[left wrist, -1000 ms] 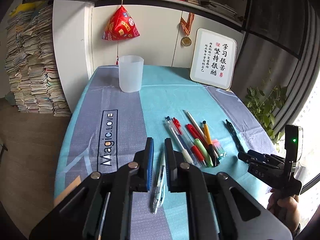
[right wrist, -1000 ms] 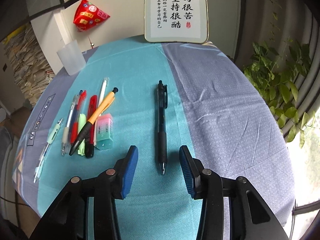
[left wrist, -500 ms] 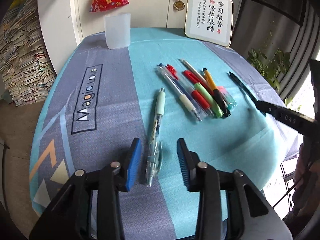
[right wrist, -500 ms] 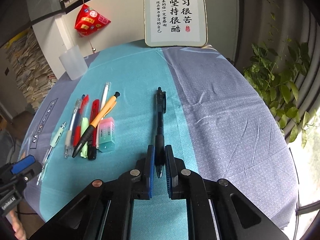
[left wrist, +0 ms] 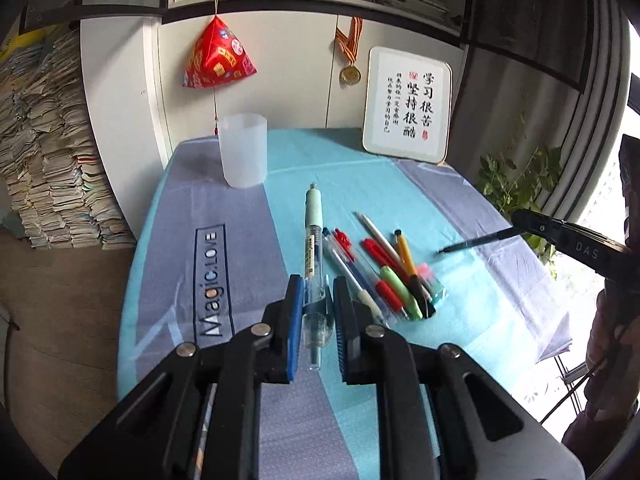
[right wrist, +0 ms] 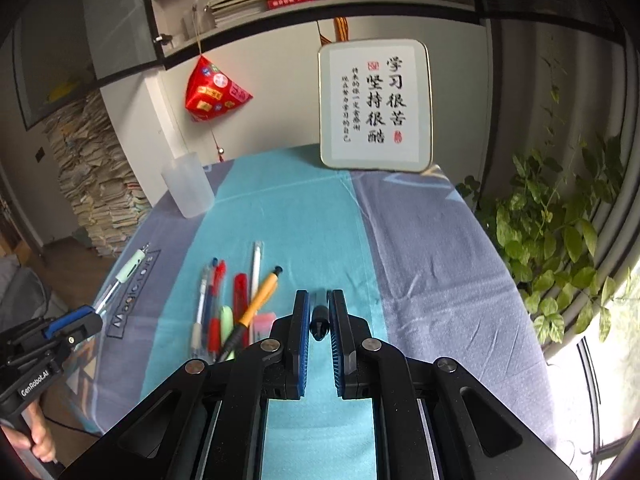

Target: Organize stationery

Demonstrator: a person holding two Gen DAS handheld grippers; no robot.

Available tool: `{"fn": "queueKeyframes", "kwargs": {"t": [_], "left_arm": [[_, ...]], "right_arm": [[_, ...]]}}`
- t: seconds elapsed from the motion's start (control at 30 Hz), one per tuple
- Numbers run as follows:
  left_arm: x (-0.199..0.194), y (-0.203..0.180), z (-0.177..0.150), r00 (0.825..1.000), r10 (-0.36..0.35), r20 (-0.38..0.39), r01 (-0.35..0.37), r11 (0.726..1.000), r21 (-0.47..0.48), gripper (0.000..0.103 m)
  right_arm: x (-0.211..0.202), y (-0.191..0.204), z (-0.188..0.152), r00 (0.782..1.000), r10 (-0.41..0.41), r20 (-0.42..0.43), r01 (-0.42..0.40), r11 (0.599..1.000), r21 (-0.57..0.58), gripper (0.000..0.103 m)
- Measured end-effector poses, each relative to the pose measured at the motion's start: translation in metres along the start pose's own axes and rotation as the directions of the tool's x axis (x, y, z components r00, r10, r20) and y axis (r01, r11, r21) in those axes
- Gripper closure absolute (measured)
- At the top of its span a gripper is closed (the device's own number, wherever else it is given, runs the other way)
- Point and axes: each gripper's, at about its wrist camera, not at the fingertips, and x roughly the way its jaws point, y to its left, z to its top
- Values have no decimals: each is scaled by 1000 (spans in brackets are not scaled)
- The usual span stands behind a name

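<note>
My left gripper (left wrist: 316,300) is shut on a mint-green clear pen (left wrist: 313,236) and holds it lifted above the table, tip pointing toward the translucent cup (left wrist: 243,151). My right gripper (right wrist: 319,312) is shut on a black pen (right wrist: 320,316), seen end-on; in the left wrist view the black pen (left wrist: 476,241) sticks out leftward from the right gripper (left wrist: 520,218) above the table. A pile of several pens and a pink-green eraser (left wrist: 430,278) lies on the blue tablecloth (left wrist: 480,320). The mint pen (right wrist: 128,270) and left gripper (right wrist: 86,316) show at the left in the right wrist view.
The cup (right wrist: 187,184) stands at the table's far left. A framed calligraphy sign (left wrist: 408,104) leans at the back. A red pyramid ornament (left wrist: 218,56) and a medal (left wrist: 350,74) hang on the wall. Paper stacks (left wrist: 44,152) stand left, a plant (right wrist: 560,240) right.
My left gripper closed on the mint-green pen and lifted it off the table. My right gripper, shut on the black pen, raised it off the cloth.
</note>
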Motion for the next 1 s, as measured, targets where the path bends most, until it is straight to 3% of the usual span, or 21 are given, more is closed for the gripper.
{"fn": "queueKeyframes", "kwargs": {"t": [0.17,0.4,0.57,0.77,1.0], "left_arm": [[-9,11,23,998,29,51,-29,1000,1,90],[-9,26,46,998,10,66,-9,1000,-7,90],[-5,40,75,997,6,78,-5,1000,-16,90],[23,58,115,1000,-4,11,4,1000,22,90],[76,82,154,982,8,-191,14,993,114,90]], "right_arm": [[-8,12,25,997,64,40,-63,998,-27,93],[-9,30,48,992,112,60,-108,992,-63,93],[-2,51,82,981,172,85,-165,982,-88,93],[18,86,130,970,224,96,-211,969,-129,95],[56,127,169,962,260,80,-242,953,-180,95]]}}
